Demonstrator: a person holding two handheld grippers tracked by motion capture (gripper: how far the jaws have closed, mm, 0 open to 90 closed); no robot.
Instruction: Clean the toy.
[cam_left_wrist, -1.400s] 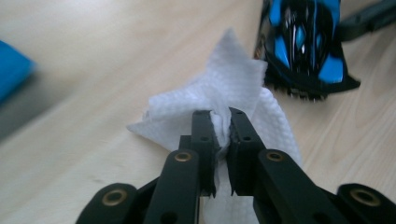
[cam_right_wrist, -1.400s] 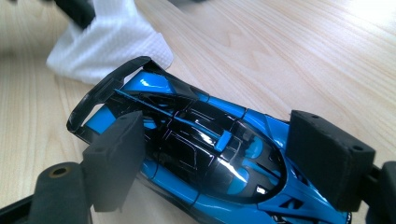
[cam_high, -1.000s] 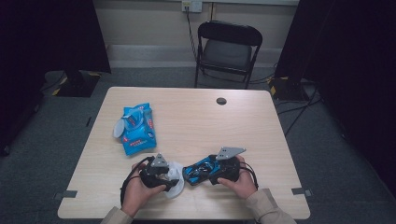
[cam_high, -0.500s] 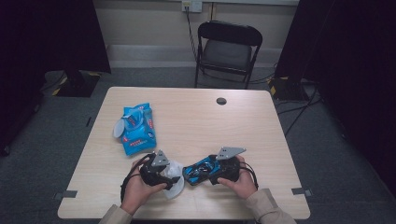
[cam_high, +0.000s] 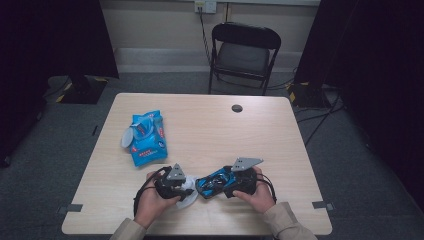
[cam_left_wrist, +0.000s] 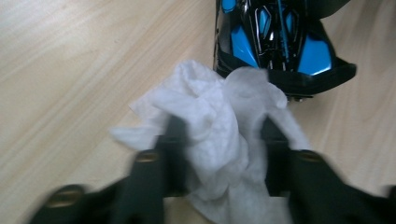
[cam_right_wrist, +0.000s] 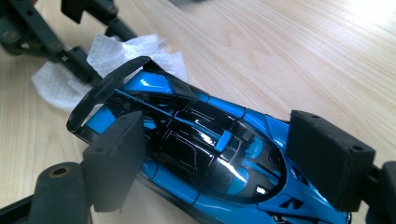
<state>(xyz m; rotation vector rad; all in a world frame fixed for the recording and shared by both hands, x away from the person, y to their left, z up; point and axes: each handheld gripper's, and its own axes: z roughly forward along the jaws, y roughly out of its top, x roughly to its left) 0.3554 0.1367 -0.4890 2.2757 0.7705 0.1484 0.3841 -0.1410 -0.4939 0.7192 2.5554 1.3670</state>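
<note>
Big pale wooden table (cam_high: 210, 135) first, with a blue wipes packet (cam_high: 146, 137) lying at about ten o'clock from the hands and a folding chair (cam_high: 242, 52) beyond the far edge at twelve. Down at six o'clock, the action: a blue and black toy car (cam_high: 216, 181) sits on the tabletop, and the right gripper (cam_right_wrist: 215, 158) has its jaws set against both flanks, clamped on the body, presumably to pin it steady for cleaning. At nine o'clock from the car comes the left gripper (cam_left_wrist: 219, 140), jaws just closing in on a crumpled white wipe (cam_left_wrist: 210, 121), pads pressing into the bunched tissue, which touches the car's rear wing, ready to rub there, I'd judge. Hard to read: the left gripper's own jaws are blurred, the car's nose is cut off at the frame edge, and its wheels are tucked out of sight.
</note>
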